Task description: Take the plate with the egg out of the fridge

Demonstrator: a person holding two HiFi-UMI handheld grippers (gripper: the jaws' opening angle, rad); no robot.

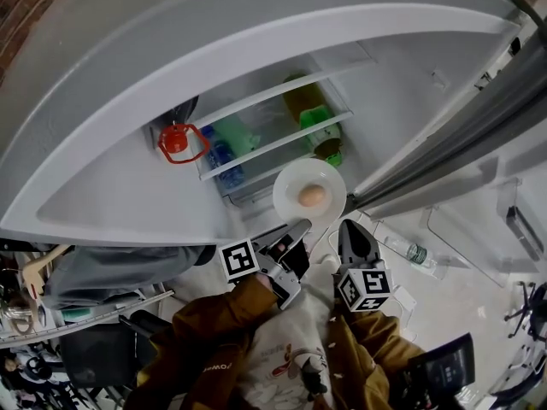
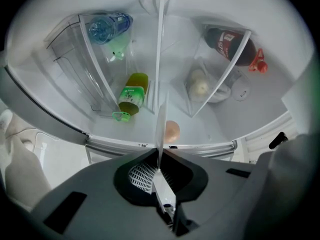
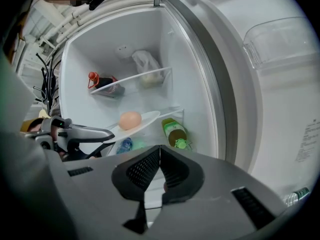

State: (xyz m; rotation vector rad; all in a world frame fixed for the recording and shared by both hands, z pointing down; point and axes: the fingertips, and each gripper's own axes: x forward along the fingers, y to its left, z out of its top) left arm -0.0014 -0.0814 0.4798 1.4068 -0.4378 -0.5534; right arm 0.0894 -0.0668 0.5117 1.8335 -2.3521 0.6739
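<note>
Fridge [image 1: 111, 190] open: left gripper [image 1: 298, 228] pinches plate [image 1: 291, 180] (level).

This looks like a home kitchen. An open white fridge [image 1: 385, 101] fills the upper half of the head view. Its shelves hold a green drink bottle [image 1: 325, 135], a blue water bottle [image 1: 224, 156], a red-capped sauce bottle [image 1: 178, 139] and a plate [image 1: 332, 180] with an egg [image 1: 312, 196]. At the lower left of that view, a wire rack [image 1: 85, 314] carries a wooden spatula [image 1: 38, 267] and other utensils. A brick wall [image 1: 21, 7] shows in the upper left corner.
</note>
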